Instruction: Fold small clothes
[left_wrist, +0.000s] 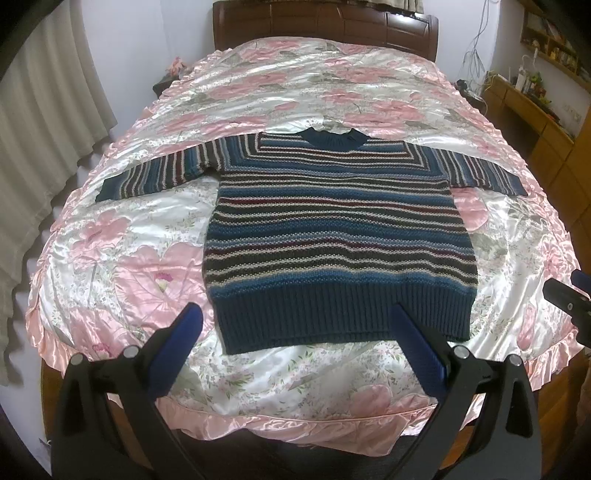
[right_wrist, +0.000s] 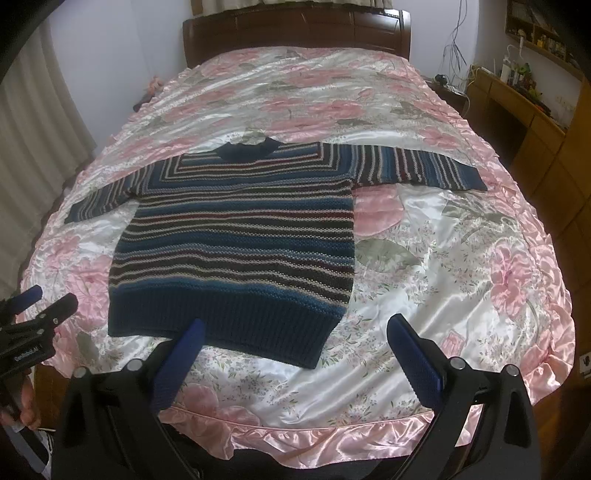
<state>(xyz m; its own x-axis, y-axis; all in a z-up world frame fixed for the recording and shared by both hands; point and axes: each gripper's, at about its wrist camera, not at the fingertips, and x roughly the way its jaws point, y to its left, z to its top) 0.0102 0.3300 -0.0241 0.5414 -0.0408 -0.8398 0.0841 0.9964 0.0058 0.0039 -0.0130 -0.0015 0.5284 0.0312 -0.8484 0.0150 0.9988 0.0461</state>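
Both tongs, left (left_wrist: 295, 354) and right (right_wrist: 295, 354), hang wide apart and empty, just short of the striped sweater (left_wrist: 332, 236) spread flat ahead on the bed (left_wrist: 258, 376), sleeves outstretched, seemingly ready for folding

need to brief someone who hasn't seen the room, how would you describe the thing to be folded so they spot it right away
Start at the bed with the shiny pink floral cover and dark wooden headboard. Near its foot end lies a knitted sweater, spread flat with both sleeves out. It is the only garment there: dark blue with thin cream and maroon stripes, against pale satin.
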